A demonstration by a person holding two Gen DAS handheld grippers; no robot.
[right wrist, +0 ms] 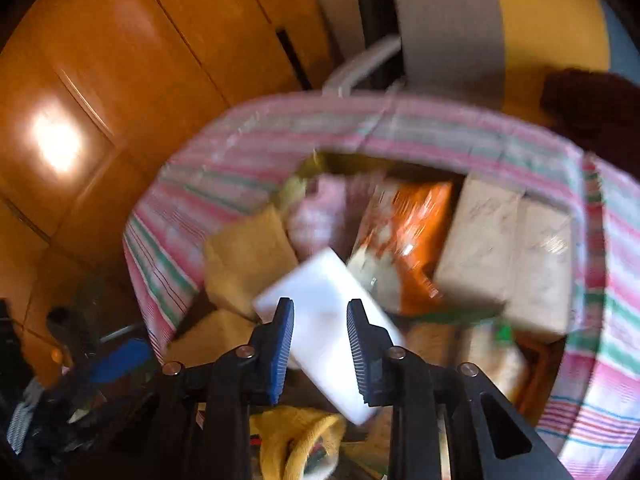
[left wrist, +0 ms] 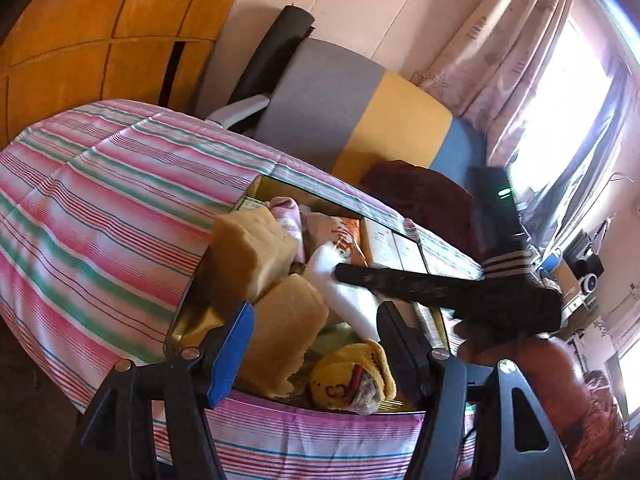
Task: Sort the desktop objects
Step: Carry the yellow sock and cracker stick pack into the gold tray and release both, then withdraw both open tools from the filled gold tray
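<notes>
A gold-lined open box [left wrist: 188, 320] lies on a table under a pink-and-green striped cloth [left wrist: 100, 208]. It holds two tan sponge blocks [left wrist: 252, 252] [left wrist: 288, 332], a yellow knitted item [left wrist: 352, 372], an orange packet [right wrist: 412, 240] and pale cartons [right wrist: 480, 240]. My right gripper [right wrist: 320, 308] is shut on a white foam block [right wrist: 316, 280], tilted above the box contents. In the left wrist view that block [left wrist: 348, 296] shows under the right gripper's black finger [left wrist: 400, 280]. My left gripper [left wrist: 316, 344] hangs open over the box's near end, with nothing gripped.
A grey, yellow and blue chair [left wrist: 328, 108] stands behind the table, with a dark red cloth [left wrist: 420, 192] on it. Orange wooden cupboard doors [left wrist: 80, 40] fill the left. A curtained window [left wrist: 560, 80] and a cluttered shelf [left wrist: 584, 276] are at the right.
</notes>
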